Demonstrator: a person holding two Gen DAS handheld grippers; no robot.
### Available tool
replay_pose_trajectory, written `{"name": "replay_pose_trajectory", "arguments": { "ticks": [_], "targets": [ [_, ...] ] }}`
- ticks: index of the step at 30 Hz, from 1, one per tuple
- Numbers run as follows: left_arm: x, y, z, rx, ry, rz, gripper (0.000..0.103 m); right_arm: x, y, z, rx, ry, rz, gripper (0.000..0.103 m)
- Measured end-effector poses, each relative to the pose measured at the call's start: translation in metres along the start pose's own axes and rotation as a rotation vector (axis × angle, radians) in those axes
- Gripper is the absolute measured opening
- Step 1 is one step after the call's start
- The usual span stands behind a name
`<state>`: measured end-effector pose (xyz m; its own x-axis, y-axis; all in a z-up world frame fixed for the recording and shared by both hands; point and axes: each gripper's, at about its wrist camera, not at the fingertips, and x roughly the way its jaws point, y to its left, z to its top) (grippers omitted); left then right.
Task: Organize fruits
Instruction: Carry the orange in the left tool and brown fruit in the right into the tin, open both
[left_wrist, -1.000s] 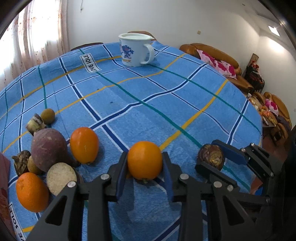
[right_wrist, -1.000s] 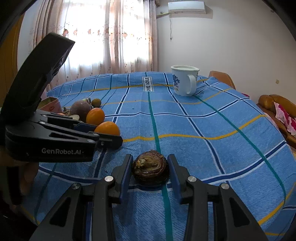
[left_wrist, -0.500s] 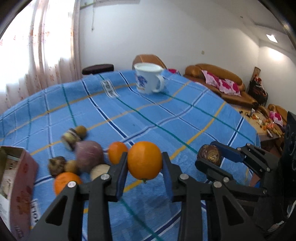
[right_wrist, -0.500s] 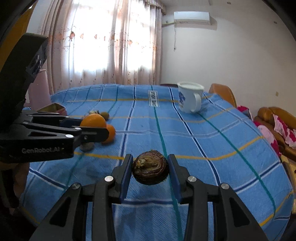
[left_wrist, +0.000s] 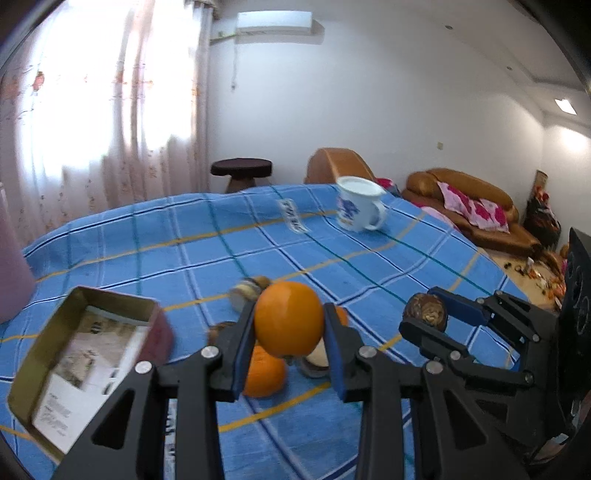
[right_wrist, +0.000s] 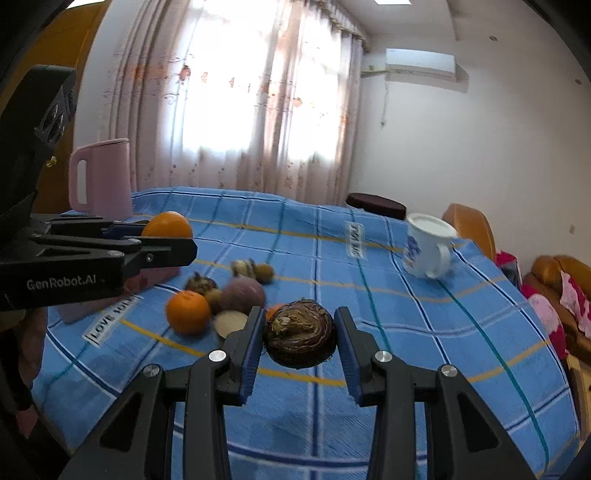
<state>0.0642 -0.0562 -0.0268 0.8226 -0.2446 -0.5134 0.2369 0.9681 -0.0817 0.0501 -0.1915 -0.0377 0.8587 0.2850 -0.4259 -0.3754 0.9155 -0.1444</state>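
Note:
My left gripper is shut on an orange and holds it above the blue checked cloth; it also shows in the right wrist view. My right gripper is shut on a dark brown wrinkled fruit, lifted off the table, also seen in the left wrist view. A cluster of fruits lies on the cloth: an orange, a purple round fruit, a pale cut piece and small brown fruits. An open metal tin lies at left.
A white mug with a blue print stands at the far right of the table. A pink jug stands at the far left edge. A sofa and a dark stool lie beyond the table.
Both grippers have risen with their fruits and tilted up. The left view has swung left, bringing the open tin into view; the fruit cluster now lies below the grippers.

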Motion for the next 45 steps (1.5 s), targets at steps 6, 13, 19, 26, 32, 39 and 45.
{"name": "replay_pose_trajectory", "arguments": {
  "ticks": [6, 13, 19, 26, 32, 39, 45],
  "targets": [
    [-0.018, 0.033, -0.002, -0.041, -0.034, 0.056, 0.037, 0.01, 0.027, 0.02, -0.061, -0.022, 0.042, 0.04],
    [-0.03, 0.073, -0.007, -0.096, -0.044, 0.118, 0.037, 0.023, 0.062, 0.042, -0.135, -0.042, 0.086, 0.04],
    [-0.04, 0.104, -0.014, -0.131, -0.048, 0.168, 0.037, 0.032, 0.086, 0.054, -0.184, -0.05, 0.116, 0.04],
    [-0.047, 0.136, -0.019, -0.158, -0.039, 0.23, 0.037, 0.046, 0.114, 0.066, -0.227, -0.055, 0.16, 0.04],
    [-0.047, 0.16, -0.024, -0.174, -0.018, 0.275, 0.037, 0.062, 0.138, 0.076, -0.261, -0.052, 0.197, 0.04],
    [-0.041, 0.182, -0.03, -0.19, 0.017, 0.311, 0.037, 0.09, 0.159, 0.079, -0.237, 0.011, 0.281, 0.04],
    [-0.031, 0.197, -0.031, -0.191, 0.059, 0.33, 0.037, 0.116, 0.172, 0.072, -0.198, 0.088, 0.339, 0.04]
  ]
}}
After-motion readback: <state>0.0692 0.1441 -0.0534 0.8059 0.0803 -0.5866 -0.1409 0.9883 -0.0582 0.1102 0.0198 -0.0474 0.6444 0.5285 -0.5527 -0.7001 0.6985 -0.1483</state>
